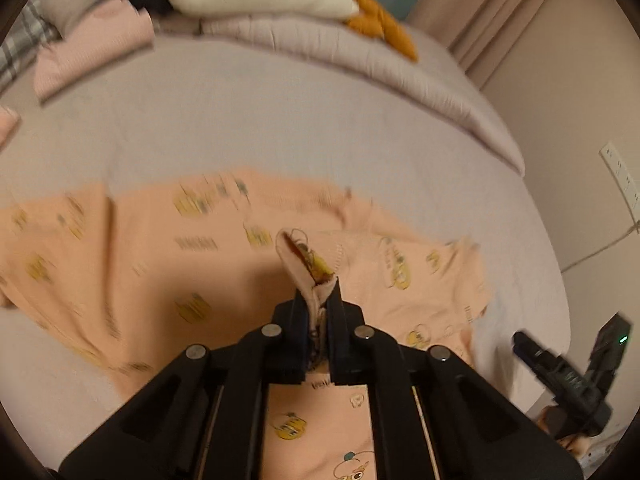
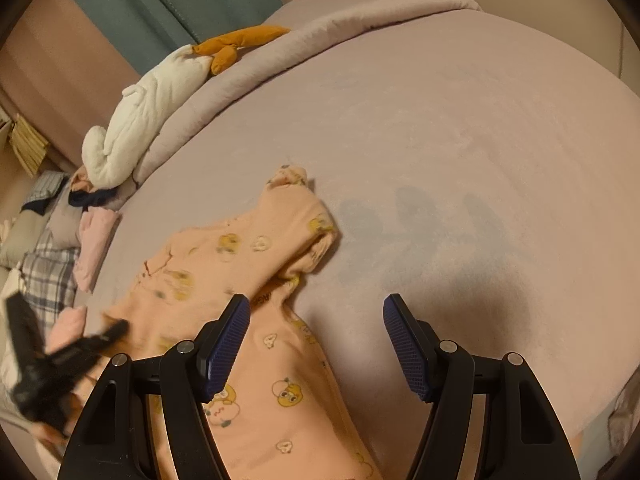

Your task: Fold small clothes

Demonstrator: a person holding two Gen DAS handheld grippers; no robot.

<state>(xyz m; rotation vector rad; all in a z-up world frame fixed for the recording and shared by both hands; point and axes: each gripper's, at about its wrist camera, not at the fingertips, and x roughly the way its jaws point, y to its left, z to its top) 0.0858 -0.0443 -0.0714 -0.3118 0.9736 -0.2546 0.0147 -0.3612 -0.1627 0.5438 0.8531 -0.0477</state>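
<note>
A small peach garment [image 1: 132, 264] with yellow cartoon prints lies spread on a lilac bed sheet [image 1: 248, 112]. My left gripper [image 1: 318, 300] is shut on a pinched fold of this garment and holds it lifted above the rest of the cloth. The garment also shows in the right wrist view [image 2: 256, 248], with a sleeve folded over near its top. My right gripper [image 2: 316, 320] is open and empty, hovering over the garment's right edge and the bare sheet. The right gripper appears in the left wrist view [image 1: 568, 376] at the lower right. The left gripper appears blurred in the right wrist view [image 2: 60, 364].
A white and orange plush toy [image 2: 148, 108] lies on a rolled lilac duvet [image 2: 328, 36] along the bed's far side. Folded pink clothes [image 2: 94, 248] and checked fabric [image 2: 48, 272] sit at the left. A wall socket [image 1: 622, 176] is to the right.
</note>
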